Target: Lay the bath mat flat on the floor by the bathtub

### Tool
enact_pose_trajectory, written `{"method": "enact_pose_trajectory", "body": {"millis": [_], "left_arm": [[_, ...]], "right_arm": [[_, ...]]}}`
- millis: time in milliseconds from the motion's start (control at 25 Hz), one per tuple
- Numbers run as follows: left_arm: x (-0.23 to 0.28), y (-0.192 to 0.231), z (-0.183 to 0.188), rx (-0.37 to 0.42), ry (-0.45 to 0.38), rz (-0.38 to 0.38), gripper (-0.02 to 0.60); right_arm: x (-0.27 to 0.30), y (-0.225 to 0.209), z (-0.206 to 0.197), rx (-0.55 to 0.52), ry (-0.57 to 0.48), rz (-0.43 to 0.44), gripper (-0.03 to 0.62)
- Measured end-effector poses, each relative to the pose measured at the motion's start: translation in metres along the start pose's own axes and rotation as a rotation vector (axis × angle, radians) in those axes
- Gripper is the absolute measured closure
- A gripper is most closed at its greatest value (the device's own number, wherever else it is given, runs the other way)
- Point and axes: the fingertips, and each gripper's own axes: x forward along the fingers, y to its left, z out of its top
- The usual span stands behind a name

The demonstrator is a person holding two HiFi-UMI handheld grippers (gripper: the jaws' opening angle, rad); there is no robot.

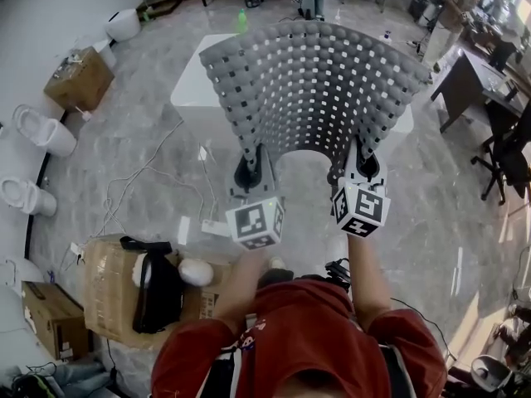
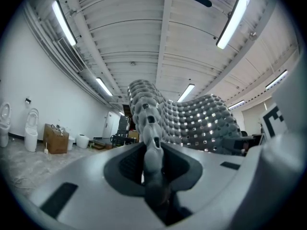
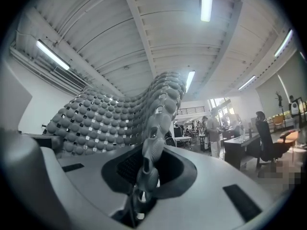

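One grey pebbled bath mat (image 1: 311,81), raised off the floor (image 1: 141,139), arched between two grippers. Left gripper (image 1: 249,171) and right gripper (image 1: 366,166): fingers (image 2: 127,166) narrow, each pair pinching the mat's near edge.

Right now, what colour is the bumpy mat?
The bumpy bath mat is grey with square holes; best in head view.

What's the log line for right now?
left tool: shut on bath mat | right tool: shut on bath mat | bath mat: held up, curved, not laid flat yet

Grey floor (image 1: 431,214) — cardboard boxes (image 1: 79,78), toilets (image 1: 43,131)
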Motion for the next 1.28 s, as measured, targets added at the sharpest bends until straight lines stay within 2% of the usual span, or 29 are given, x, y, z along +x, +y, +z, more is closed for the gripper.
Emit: {"method": "enact_pose_trajectory", "body": {"millis": [320,520,600,640,760,800,880,960,1280], "left_arm": [[0.018,0.050,-0.017,-0.005,0.017,0.012,0.497],[0.019,0.071,-0.044,-0.012,0.070,0.034,0.497],[-0.011,0.049,-0.036,-0.011,0.064,0.022,0.497],[-0.029,0.023,-0.020,-0.006,0.024,-0.006,0.497],[-0.072,-0.086,0.062,0.020,-0.201,-0.149,0.497],[-0.091,-0.112,0.079,0.026,-0.239,-0.173,0.497],[-0.124,-0.132,0.083,0.033,-0.238,-0.173,0.497],[-0.130,-0.130,0.073,0.037,-0.204,-0.153,0.497],[-0.077,-0.111,0.037,0.032,-0.096,-0.067,0.497]], "right_arm": [[0.026,0.042,-0.021,-0.003,0.018,0.005,0.534],[0.034,0.057,-0.052,-0.001,0.078,0.017,0.534],[-0.002,0.042,-0.042,0.003,0.067,0.012,0.534],[-0.030,0.023,-0.023,0.000,0.023,-0.007,0.534],[-0.120,-0.060,0.073,-0.017,-0.216,-0.114,0.534],[-0.149,-0.079,0.092,-0.017,-0.255,-0.132,0.534],[-0.185,-0.093,0.096,-0.009,-0.249,-0.131,0.534],[-0.186,-0.092,0.085,-0.004,-0.212,-0.116,0.534],[-0.117,-0.088,0.046,0.002,-0.089,-0.035,0.534]]}}
